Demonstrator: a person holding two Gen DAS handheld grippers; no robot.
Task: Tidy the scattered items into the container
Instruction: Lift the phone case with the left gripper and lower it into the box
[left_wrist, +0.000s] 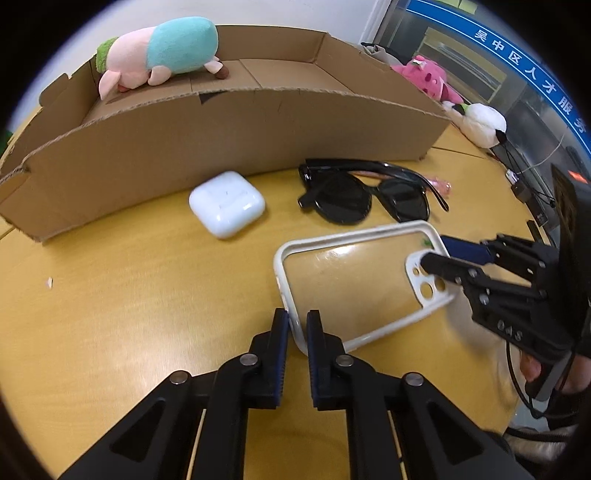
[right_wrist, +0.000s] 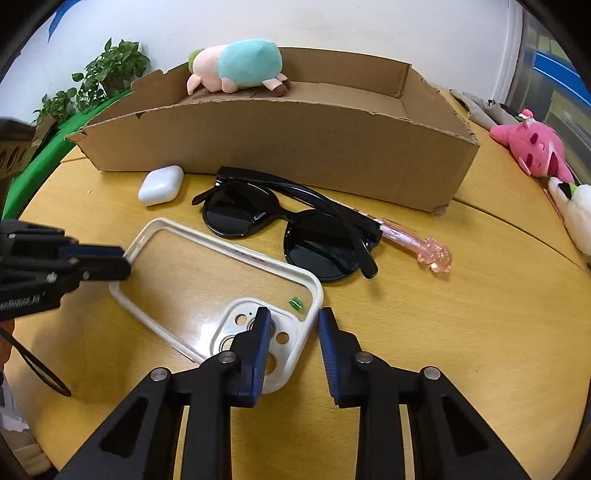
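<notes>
- A clear phone case (right_wrist: 218, 284) with a white rim is seen lying flat on the table, at the centre of the right wrist view, in front of the cardboard box (right_wrist: 280, 147).
- The left gripper (left_wrist: 297, 325) is clamped on the rim of the case at its plain end; both blue pads press against the thin white edge at the lower middle of the left wrist view.
- The right gripper (right_wrist: 291, 321) straddles the rim at the camera-cutout end, one finger inside over the lens holes and the other outside; whether its pads press the rim cannot be told.
- Both tools are pitched steeply down toward the table; a hand (left_wrist: 532, 369) behind the right tool is glimpsed at the lower right of the left wrist view.
- Black sunglasses (right_wrist: 288, 225), a white earbud case (right_wrist: 160, 184) and a pink pen (right_wrist: 417, 243) lie between the phone case and the box.
- A pink and teal plush toy (right_wrist: 240, 68) rests on the far wall of the box.
- The surface is a yellow wooden table (right_wrist: 461, 332); a pink plush (right_wrist: 535, 147) lies at the right edge, and a potted plant (right_wrist: 107, 77) stands at the upper left before a white wall.
</notes>
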